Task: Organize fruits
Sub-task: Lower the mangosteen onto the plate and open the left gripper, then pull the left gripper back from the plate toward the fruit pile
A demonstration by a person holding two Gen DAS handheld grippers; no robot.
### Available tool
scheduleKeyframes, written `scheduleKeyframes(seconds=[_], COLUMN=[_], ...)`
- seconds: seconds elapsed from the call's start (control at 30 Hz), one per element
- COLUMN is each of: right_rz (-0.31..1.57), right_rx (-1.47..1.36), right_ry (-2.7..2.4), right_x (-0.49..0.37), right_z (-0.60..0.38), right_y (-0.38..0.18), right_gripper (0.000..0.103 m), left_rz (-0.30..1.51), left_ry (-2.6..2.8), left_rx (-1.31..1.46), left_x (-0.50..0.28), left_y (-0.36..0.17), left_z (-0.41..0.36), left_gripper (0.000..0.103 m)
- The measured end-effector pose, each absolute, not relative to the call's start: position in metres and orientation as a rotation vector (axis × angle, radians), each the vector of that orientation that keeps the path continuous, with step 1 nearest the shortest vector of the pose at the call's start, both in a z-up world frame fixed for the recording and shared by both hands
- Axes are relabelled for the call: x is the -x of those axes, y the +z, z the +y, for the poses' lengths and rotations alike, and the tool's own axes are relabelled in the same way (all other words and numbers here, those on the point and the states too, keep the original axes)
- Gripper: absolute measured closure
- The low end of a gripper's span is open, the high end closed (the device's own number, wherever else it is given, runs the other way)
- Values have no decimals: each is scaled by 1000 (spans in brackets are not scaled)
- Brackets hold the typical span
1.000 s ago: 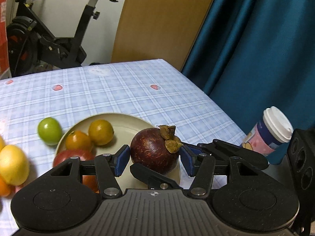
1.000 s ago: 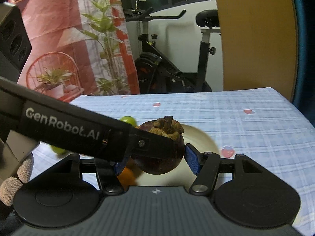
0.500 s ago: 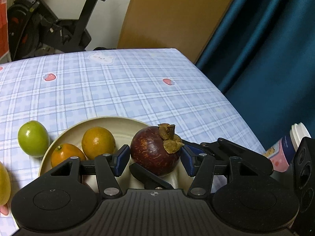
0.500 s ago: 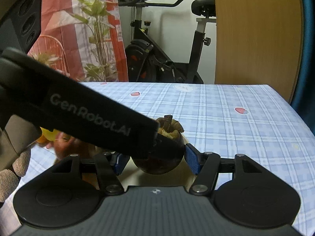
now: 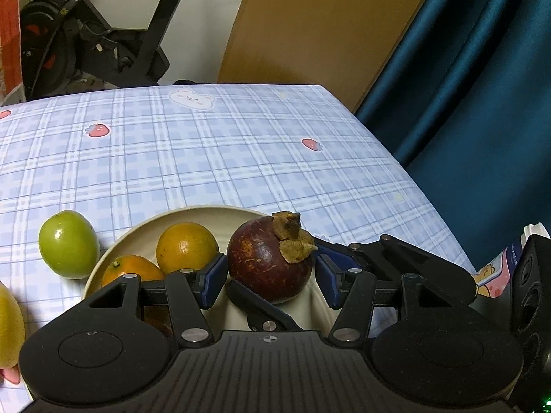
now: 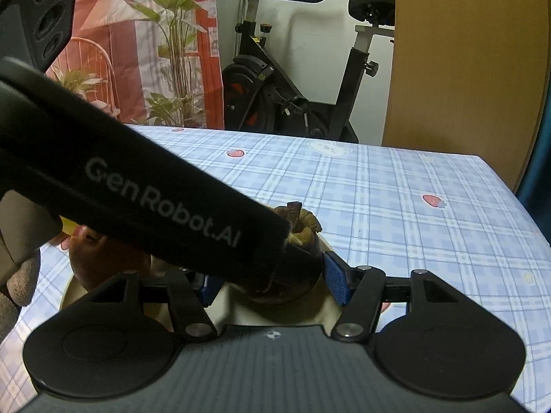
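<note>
We read "GenRobot.AI" along the left gripper (image 6: pixel 275 268), which crosses our right gripper (image 6: pixel 272 284). Both clamp one mangosteen (image 5: pixel 270 258), now lowered over the cream plate (image 5: pixel 137 237) compared with a second ago. We count two oranges (image 5: pixel 187 246) on the plate, one green fruit (image 5: pixel 68 243) and one lemon (image 5: pixel 10 330) beside it.

The left gripper (image 6: pixel 272 258) hides most of the mangosteen (image 6: pixel 303 268).
</note>
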State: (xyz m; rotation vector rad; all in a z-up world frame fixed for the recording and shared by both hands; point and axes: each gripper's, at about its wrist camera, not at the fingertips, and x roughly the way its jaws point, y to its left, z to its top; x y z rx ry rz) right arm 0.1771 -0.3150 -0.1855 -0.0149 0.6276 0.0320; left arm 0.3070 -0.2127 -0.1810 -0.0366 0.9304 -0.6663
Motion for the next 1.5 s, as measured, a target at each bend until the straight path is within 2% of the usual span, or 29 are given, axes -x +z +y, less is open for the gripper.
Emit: scheduleKeyframes(seconds=[0.33,0.43,0.53,1.1,1.5], right_rz=[617,611,583,510,513], right_rx=[25,47,40,-115,-145], right_ry=[9,22,15,-28,-17], right_x=[-173,-170,-162,-119,-102], right_z=[-310,-306,-305,-306,-291], right_y=[-188,-187,-184,-173,-164], right_gripper=[40,28,24,23,22], left_rz=[933,925,914,754,682], left_ry=[-654,-654,-651,-627,-524], left_rx=[21,16,21,0,52], left_x=[-305,-302,-298,-242,-215], left_y=[-179,-176,-173,-149,-129], left_z=[-213,-212,-208,-171,-95], left_gripper=[43,40,39,38,38])
